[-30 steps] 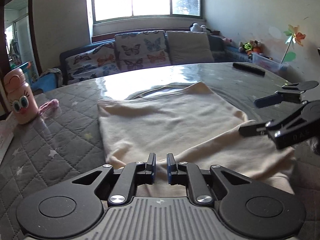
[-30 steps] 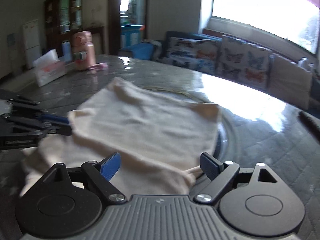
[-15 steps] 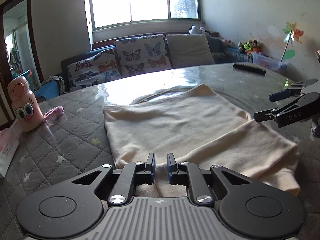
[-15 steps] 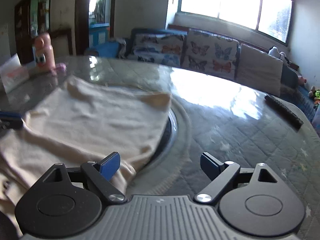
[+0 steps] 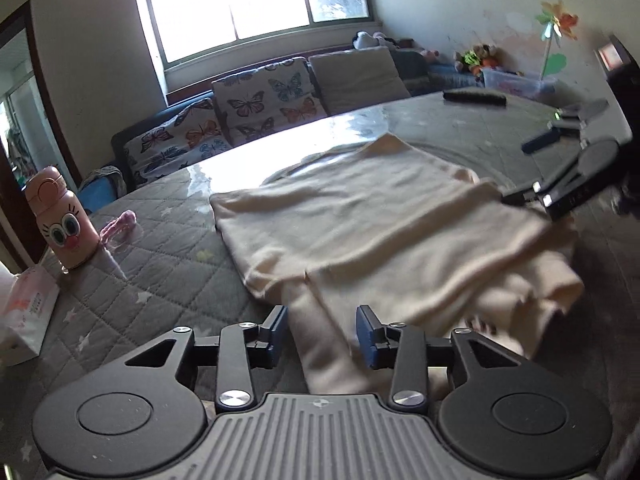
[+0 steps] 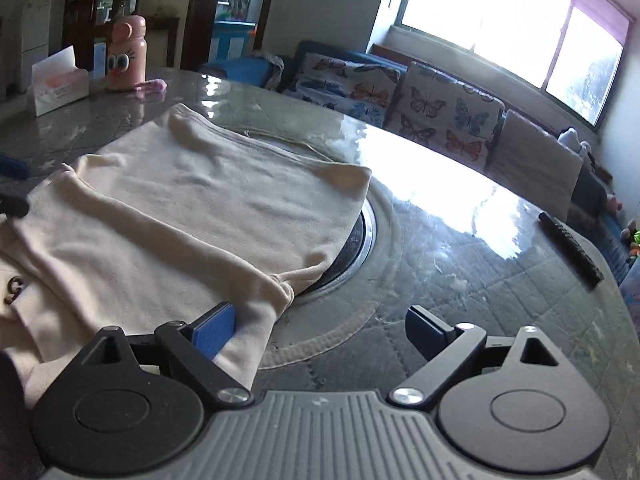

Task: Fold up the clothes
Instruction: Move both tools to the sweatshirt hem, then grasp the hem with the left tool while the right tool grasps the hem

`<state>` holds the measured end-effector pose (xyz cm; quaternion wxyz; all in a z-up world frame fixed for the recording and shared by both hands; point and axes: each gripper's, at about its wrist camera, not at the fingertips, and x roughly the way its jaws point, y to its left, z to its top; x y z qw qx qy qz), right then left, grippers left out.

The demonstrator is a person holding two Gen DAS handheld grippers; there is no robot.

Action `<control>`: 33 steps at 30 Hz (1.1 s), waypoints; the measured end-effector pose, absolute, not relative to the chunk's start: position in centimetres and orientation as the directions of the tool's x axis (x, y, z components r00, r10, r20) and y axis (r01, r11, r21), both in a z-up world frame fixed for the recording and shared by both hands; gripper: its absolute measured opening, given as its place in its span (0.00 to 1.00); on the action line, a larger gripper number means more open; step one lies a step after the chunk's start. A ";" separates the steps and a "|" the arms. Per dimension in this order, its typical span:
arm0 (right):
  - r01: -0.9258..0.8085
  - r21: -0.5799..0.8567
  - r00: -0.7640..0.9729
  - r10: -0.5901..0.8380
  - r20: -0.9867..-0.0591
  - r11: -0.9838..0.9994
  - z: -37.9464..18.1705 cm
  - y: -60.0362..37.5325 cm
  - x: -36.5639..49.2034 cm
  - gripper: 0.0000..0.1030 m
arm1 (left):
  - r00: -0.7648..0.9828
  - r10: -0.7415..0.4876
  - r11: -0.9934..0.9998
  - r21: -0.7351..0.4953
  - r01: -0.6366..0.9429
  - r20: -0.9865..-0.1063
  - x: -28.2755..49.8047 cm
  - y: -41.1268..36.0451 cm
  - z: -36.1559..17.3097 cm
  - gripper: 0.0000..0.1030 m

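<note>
A cream garment (image 5: 360,224) lies folded on the grey quilted table (image 5: 168,276), with a looser bunch at its near right corner. My left gripper (image 5: 322,326) is at the garment's near edge. Its jaws are opening, and a strip of cloth lies between the blue pads without being pressed. My right gripper (image 6: 320,330) is over the garment's right edge (image 6: 256,320), its jaws wide and still opening. Its left pad lies against the cloth and bare table fills most of the gap. From the left wrist view the right gripper (image 5: 524,172) hovers at the cloth's far right corner.
A pink cartoon bottle (image 5: 62,220) and a white tissue box (image 5: 24,312) stand at the table's left, a pink item (image 5: 118,226) beside them. A dark remote (image 5: 474,98) lies at the far right. A round metal-rimmed recess (image 6: 368,236) sits partly under the garment. A sofa (image 5: 264,100) stands behind.
My left jaws were shut on the garment's near edge and have now parted, letting it go. The right gripper has swung back over the garment's right edge.
</note>
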<state>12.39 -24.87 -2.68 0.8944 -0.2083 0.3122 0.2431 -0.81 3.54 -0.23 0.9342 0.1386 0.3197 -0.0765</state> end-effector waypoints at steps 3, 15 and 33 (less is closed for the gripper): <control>-0.570 -0.228 0.695 0.315 -0.646 0.789 -1.9 -25.1 11.4 0.93 | 0.787 -0.061 0.929 0.253 0.269 -0.614 -2.7 3.4 -0.1 0.46; -0.598 -0.278 0.693 0.311 -0.651 0.751 -1.0 -25.6 8.9 0.99 | 0.789 -0.174 0.794 0.390 0.467 -0.590 -5.1 -1.6 -2.2 0.54; -0.797 -0.331 0.574 0.462 -0.676 0.505 -1.4 -23.2 3.0 0.92 | 0.803 -0.247 0.895 0.189 0.403 -0.543 1.0 0.2 1.2 0.08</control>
